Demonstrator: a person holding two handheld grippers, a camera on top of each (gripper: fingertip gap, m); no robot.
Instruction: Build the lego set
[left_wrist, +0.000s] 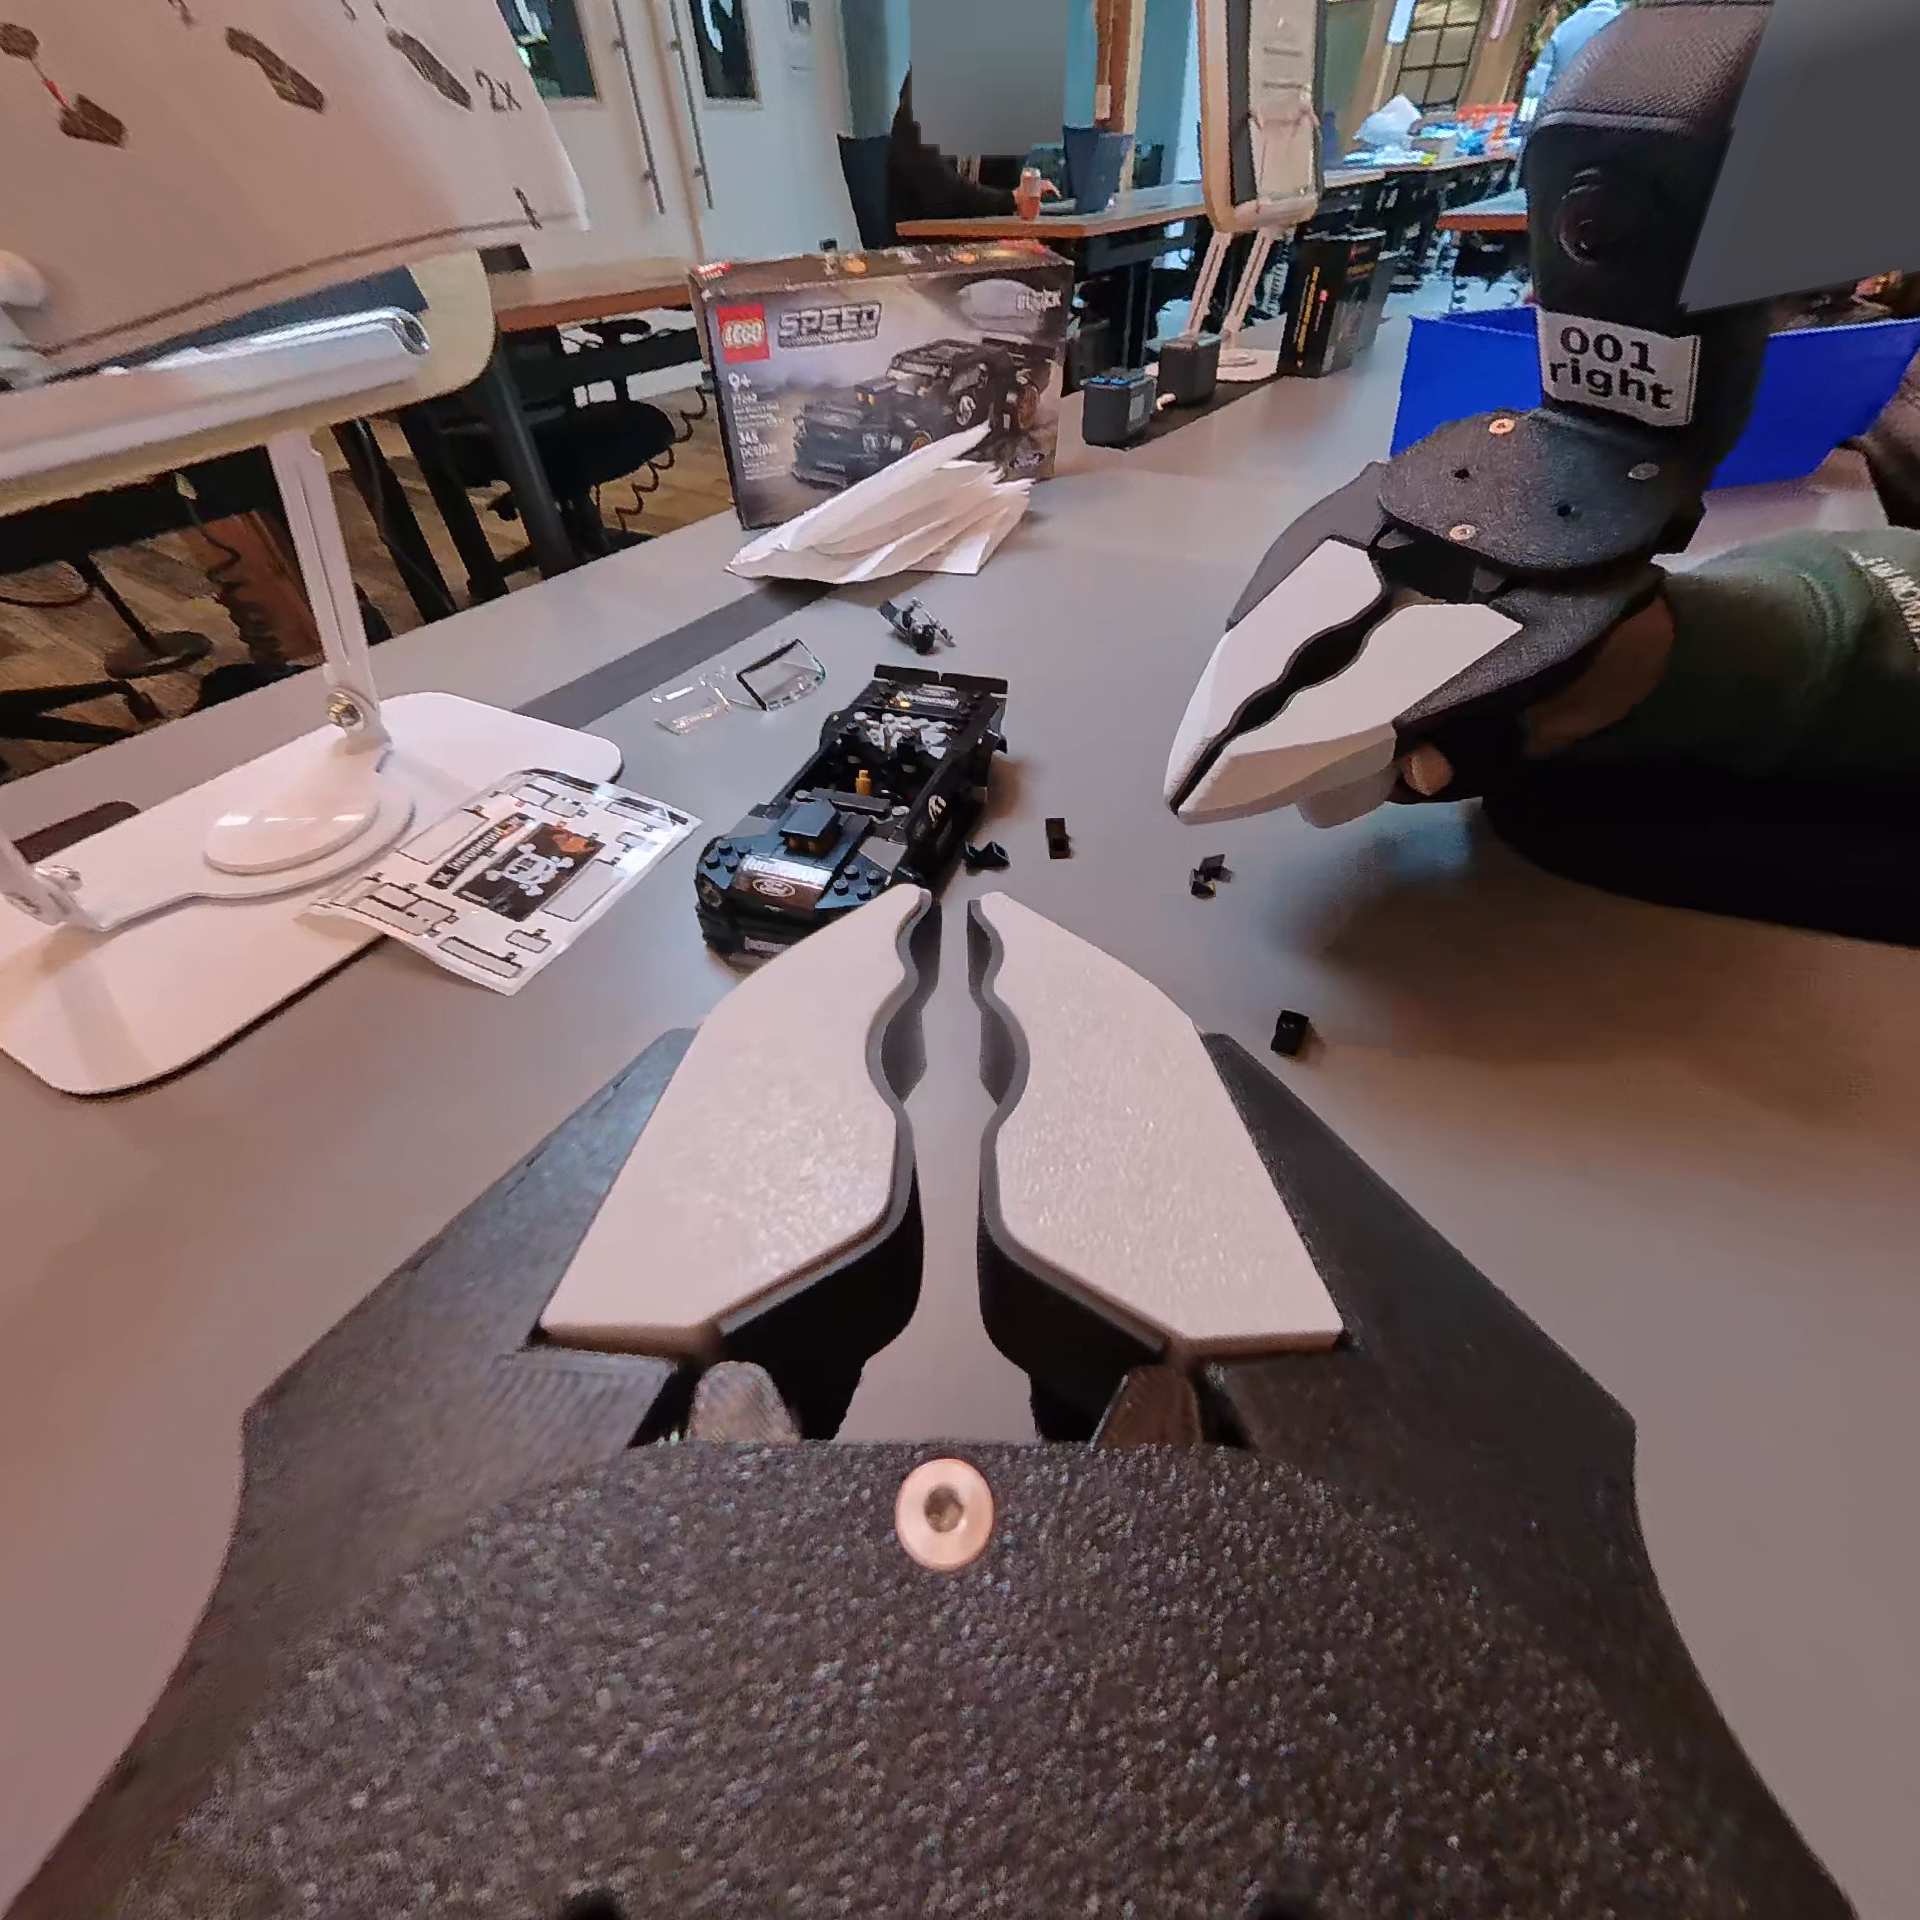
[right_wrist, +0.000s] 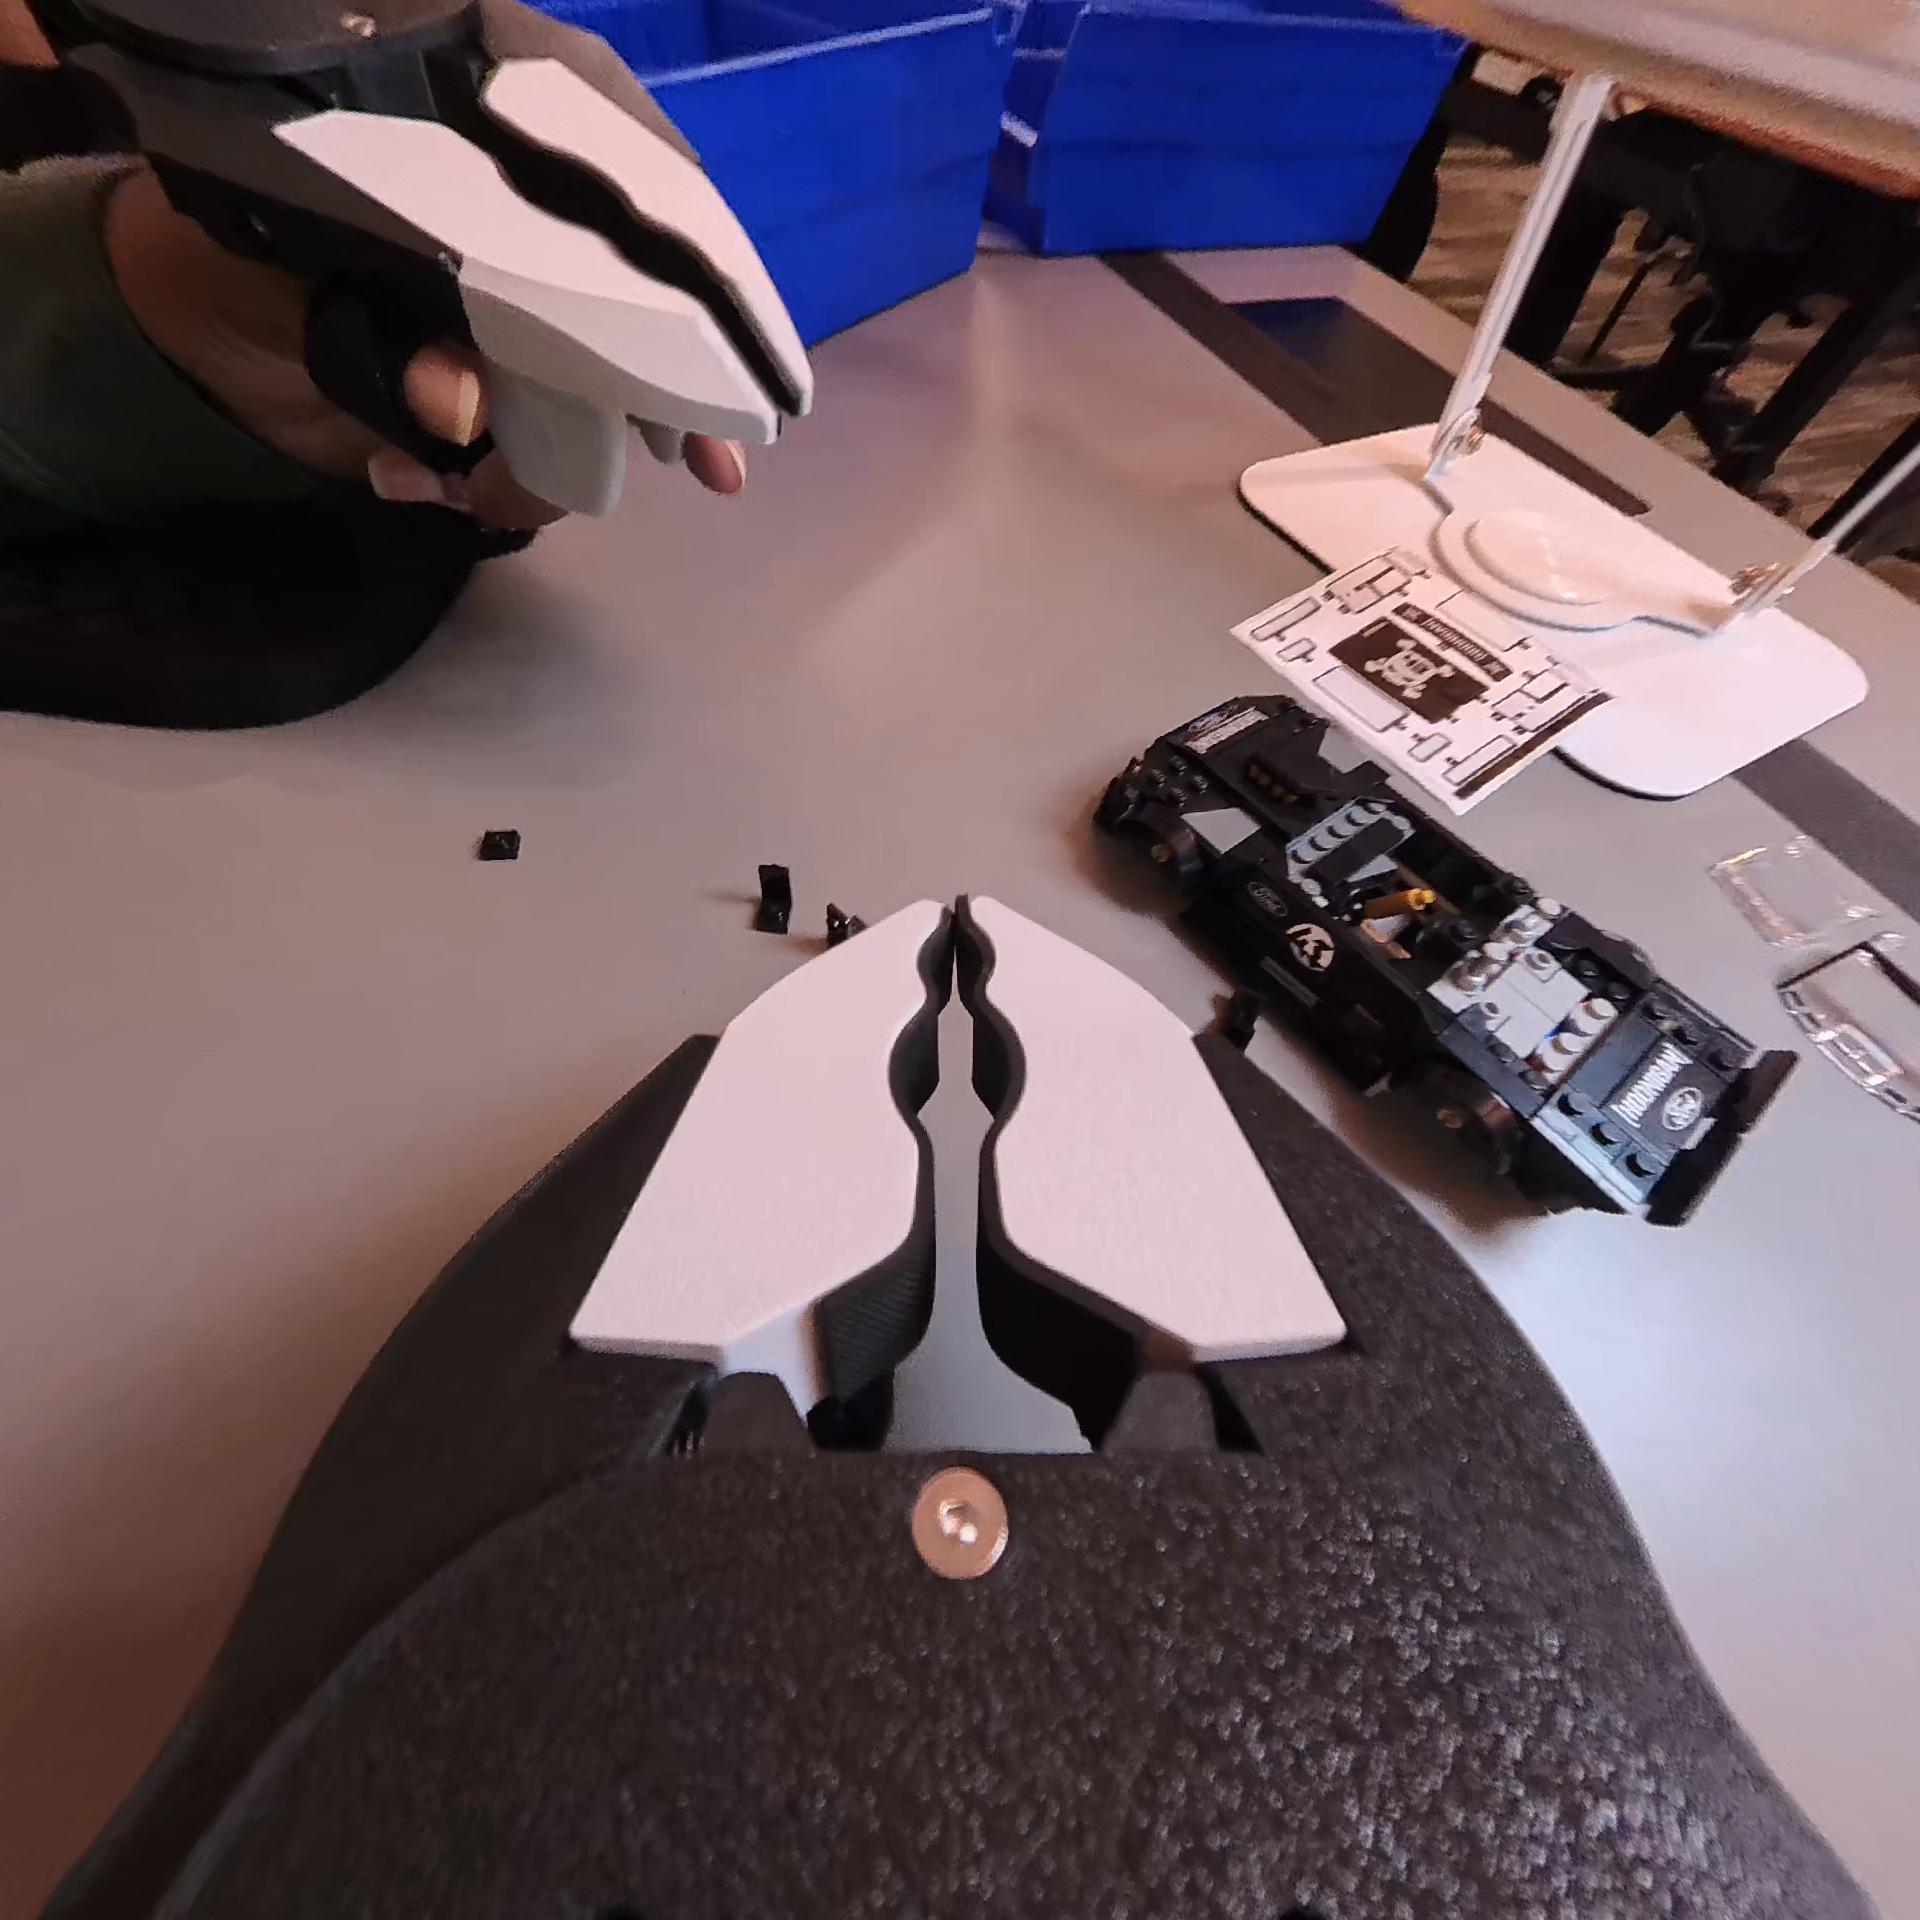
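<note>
The half-built black car (left_wrist: 857, 805) lies on the grey table (left_wrist: 1455, 1195), just past the tips of the left claw (left_wrist: 948, 902) and slightly to that claw's left; seen from the right claw (right_wrist: 954, 906), it sits off to the right, nose pointing away, its open cockpit full of grey and black studs. Neither claw touches it.

Small loose black pieces lie around it: one (left_wrist: 1058, 840) beside the car's flank, another (left_wrist: 1207, 873) further to the left claw's right, and a third (left_wrist: 1290, 1032) nearer that claw's right finger. From the right claw, two of them (right_wrist: 774, 896) lie just ahead of the tips to the left (a further one (right_wrist: 500, 844) is well apart on that side).

The left claw's fingers stand a narrow gap apart, holding nothing. The right claw's tips meet, with nothing visible between them.

Beyond the car lie two clear windscreen pieces (left_wrist: 740, 694). To the left claw's left, a sticker sheet (left_wrist: 509, 873) rests partly on the white base of a stand (left_wrist: 187, 935). Farther ahead, crumpled white paper bags (left_wrist: 894, 520) lean by the set's box (left_wrist: 883, 364). Blue bins (right_wrist: 862, 145) stand far ahead of the right claw.
</note>
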